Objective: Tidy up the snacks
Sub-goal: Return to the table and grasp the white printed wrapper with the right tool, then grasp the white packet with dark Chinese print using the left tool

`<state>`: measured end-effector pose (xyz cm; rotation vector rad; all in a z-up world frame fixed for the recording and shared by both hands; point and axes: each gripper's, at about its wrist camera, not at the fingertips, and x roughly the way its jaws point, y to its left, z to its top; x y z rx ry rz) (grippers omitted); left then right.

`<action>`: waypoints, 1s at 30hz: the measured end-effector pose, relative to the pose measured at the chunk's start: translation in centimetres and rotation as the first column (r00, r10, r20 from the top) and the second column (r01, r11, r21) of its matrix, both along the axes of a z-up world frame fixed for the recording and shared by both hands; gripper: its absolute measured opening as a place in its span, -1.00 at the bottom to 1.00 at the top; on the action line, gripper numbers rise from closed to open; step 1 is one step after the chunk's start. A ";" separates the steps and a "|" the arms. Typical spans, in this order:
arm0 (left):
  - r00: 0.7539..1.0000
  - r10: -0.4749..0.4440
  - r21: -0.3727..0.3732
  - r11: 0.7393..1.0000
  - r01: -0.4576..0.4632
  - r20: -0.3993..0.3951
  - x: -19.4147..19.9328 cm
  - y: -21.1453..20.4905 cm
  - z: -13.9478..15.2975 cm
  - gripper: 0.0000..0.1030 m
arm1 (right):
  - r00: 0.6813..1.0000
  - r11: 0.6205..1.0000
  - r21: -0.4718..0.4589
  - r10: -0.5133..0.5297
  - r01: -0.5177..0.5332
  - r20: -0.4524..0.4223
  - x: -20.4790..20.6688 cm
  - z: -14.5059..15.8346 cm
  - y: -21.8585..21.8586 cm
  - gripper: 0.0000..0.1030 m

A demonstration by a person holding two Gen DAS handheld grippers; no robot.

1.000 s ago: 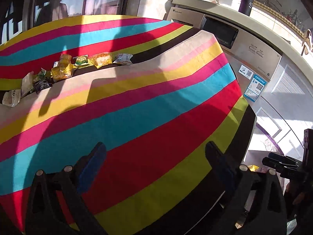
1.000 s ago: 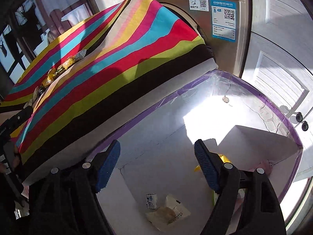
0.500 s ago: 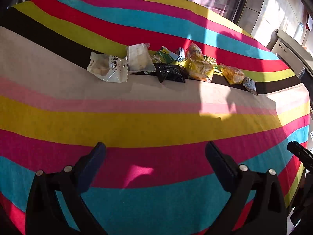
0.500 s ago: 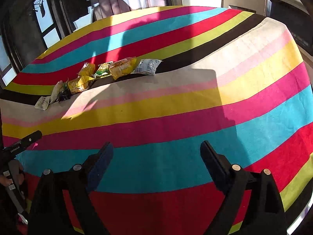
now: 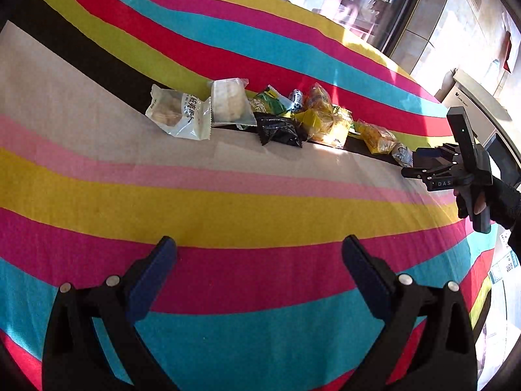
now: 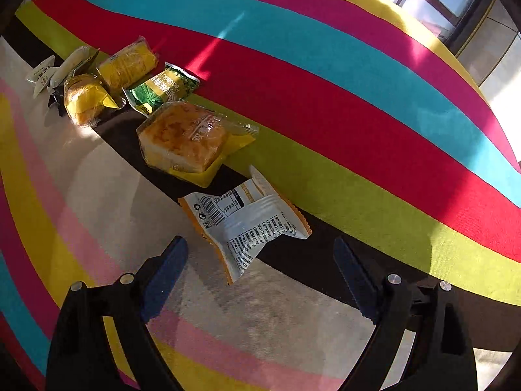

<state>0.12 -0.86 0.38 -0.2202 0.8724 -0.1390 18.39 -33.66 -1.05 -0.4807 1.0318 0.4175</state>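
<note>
Swung over from the bin, right gripper (image 6: pixel 260 257) tilts down, spread wide, empty, above the white-orange packet (image 6: pixel 247 218).

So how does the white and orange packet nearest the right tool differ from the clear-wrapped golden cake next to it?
The white and orange printed foil packet is opaque, hiding its contents; the clear-wrapped golden square cake shows through its wrapper. The packet looks flatter and crumpled, barcode side up; the cake stands thick and blocky. The packet lies closer to the right tool. Both are sealed snacks on the striped cloth.

"DAS" on right gripper (image 5: pixel 438 176) body; barcode, recycling marks on white-orange snack packet (image 6: pixel 247 218); other print illegible
</note>
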 end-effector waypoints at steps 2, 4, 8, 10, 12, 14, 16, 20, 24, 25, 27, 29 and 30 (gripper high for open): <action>1.000 0.000 -0.002 1.000 0.000 0.000 0.0 0.1 0.0 0.96 | 0.998 0.999 0.013 0.053 -0.053 -0.024 1.2 -0.1 0.0 0.71; 1.000 0.000 -0.003 1.000 0.000 0.001 0.0 0.1 0.0 0.96 | 0.993 0.995 0.048 0.088 -0.085 -0.074 2.6 -0.2 -0.3 0.72; 1.000 0.002 -0.005 1.000 -0.002 0.001 0.0 0.1 0.1 0.96 | 0.972 0.988 0.134 0.106 -0.079 -0.208 5.5 -1.0 -1.8 0.77; 1.000 0.002 -0.004 1.000 -0.002 0.000 0.1 0.1 0.1 0.96 | 0.968 0.985 0.154 0.115 -0.081 -0.224 5.9 -1.1 -2.3 0.77; 1.000 0.002 -0.005 1.000 -0.002 0.000 0.0 0.1 0.1 0.97 | 0.972 0.984 0.162 0.109 -0.075 -0.207 5.9 -1.0 -2.8 0.71; 1.000 0.002 -0.005 1.000 -0.002 0.000 0.0 0.1 0.1 0.97 | 0.978 0.979 0.197 0.094 -0.057 -0.187 5.1 -0.3 -3.4 -0.16; 1.000 0.004 -0.009 1.000 -0.004 0.001 0.0 0.1 0.1 0.97 | 0.990 0.973 0.228 0.065 -0.035 -0.128 3.3 1.1 -4.0 -0.25; 1.000 0.005 -0.020 1.000 -0.005 0.003 0.1 0.4 0.1 0.97 | 0.996 0.951 0.297 -0.081 0.091 -0.047 -3.0 3.3 -4.6 -0.28; 1.000 0.006 -0.017 1.000 -0.006 0.002 0.1 0.4 0.1 0.97 | 0.974 0.876 0.426 -0.207 0.228 -0.095 -11.9 4.1 -2.2 -0.28; 1.000 0.005 -0.017 1.000 -0.005 0.001 0.1 0.4 0.1 0.97 | 0.969 0.872 0.423 -0.227 0.245 -0.094 -13.7 3.9 -1.0 -0.28; 1.000 0.006 -0.014 1.000 -0.006 0.000 0.1 0.3 0.1 0.97 | 0.966 0.869 0.425 -0.251 0.255 -0.066 -17.3 3.5 1.8 -0.28; 1.000 0.006 -0.012 1.000 -0.006 -0.001 0.2 0.3 0.1 0.97 | 0.962 0.858 0.442 -0.270 0.261 -0.045 -19.6 3.2 3.8 -0.28; 1.000 0.007 -0.010 1.000 -0.007 -0.002 0.1 0.3 0.2 0.97 | 0.962 0.866 0.429 -0.273 0.257 -0.025 -20.6 3.0 5.1 -0.28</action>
